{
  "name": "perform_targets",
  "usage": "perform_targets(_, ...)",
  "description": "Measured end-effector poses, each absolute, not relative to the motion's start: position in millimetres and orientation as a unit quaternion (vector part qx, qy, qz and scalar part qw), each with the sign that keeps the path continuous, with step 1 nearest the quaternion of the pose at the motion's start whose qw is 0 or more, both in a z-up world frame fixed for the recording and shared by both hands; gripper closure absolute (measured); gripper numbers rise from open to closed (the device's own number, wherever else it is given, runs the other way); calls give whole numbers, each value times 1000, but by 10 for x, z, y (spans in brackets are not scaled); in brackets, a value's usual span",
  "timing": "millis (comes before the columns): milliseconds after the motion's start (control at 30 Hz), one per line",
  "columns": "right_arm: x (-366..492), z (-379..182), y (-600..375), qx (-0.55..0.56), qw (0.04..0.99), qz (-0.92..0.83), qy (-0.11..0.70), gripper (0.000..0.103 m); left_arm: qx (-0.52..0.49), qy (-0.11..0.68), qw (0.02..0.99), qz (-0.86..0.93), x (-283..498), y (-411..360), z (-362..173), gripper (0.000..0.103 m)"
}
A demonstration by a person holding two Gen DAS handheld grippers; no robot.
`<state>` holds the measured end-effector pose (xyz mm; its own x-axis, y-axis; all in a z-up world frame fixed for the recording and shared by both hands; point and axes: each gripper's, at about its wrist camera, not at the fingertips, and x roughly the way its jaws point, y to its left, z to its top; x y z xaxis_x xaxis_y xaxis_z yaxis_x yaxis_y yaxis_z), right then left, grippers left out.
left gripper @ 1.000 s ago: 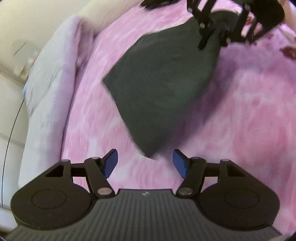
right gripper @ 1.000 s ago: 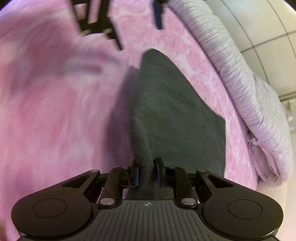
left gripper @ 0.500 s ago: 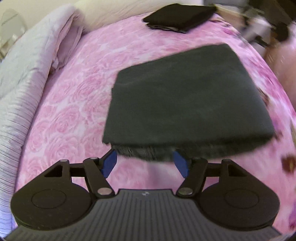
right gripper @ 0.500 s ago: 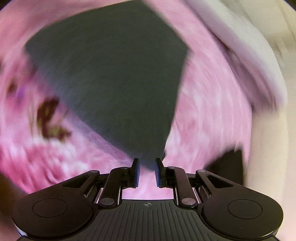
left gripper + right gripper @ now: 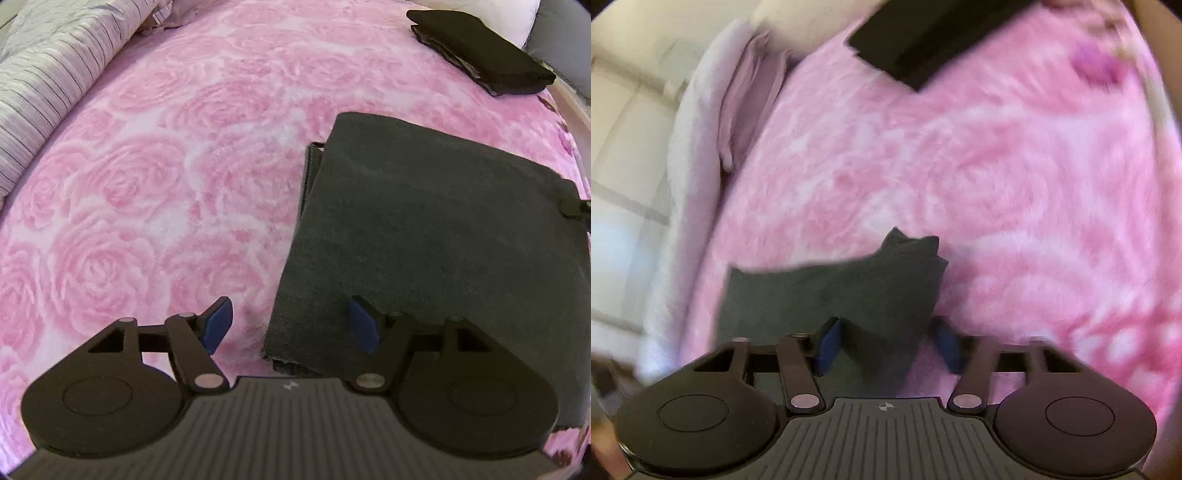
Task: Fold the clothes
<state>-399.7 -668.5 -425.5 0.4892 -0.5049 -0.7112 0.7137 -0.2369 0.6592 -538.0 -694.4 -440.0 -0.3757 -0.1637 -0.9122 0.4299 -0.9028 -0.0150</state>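
Note:
A dark grey garment (image 5: 436, 229) lies folded flat on the pink rose-patterned bedspread (image 5: 177, 192), at the right of the left wrist view. My left gripper (image 5: 291, 326) is open and empty, straddling the garment's near left corner. In the blurred right wrist view a corner of the same garment (image 5: 842, 291) lies just ahead of my right gripper (image 5: 886, 345), which is open and holds nothing; the cloth's edge sits between its blue pads (image 5: 829, 343).
A black folded garment (image 5: 480, 62) lies at the far right of the bed, also at the top of the right wrist view (image 5: 923, 37). A striped lilac quilt (image 5: 48, 81) runs along the left side. A tiled wall (image 5: 624, 147) lies beyond it.
The right gripper held the garment hanging a second ago, laid it down and has opened, releasing it. The left gripper has shifted to the garment's left corner, staying open.

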Motion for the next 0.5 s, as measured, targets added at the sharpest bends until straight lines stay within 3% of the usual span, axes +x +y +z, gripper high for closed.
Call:
perform_targets(33, -4070, -4291, -6727, 624, 605, -490, 69, 83, 528, 133, 180, -819, -5365, -6954, -4400, 36)
perform_targets(67, -4092, -4258, -6815, 621, 615, -480, 76, 88, 528, 139, 181, -818, -5347, -6942, -4387, 36)
perform_targets(300, -4191, -4193, -7925, 559, 685, -439, 161, 89, 515, 146, 172, -827, -5441, -6577, -4392, 36)
perform_targets(433, -4126, -4201, -8262, 520, 708, -421, 227, 81, 510, 127, 169, -834, -5516, -6448, -4432, 36)
perform_targets(500, -4173, -4052, -8028, 500, 705, -451, 220, 69, 512, 109, 160, -837, -5495, -6436, -4395, 36)
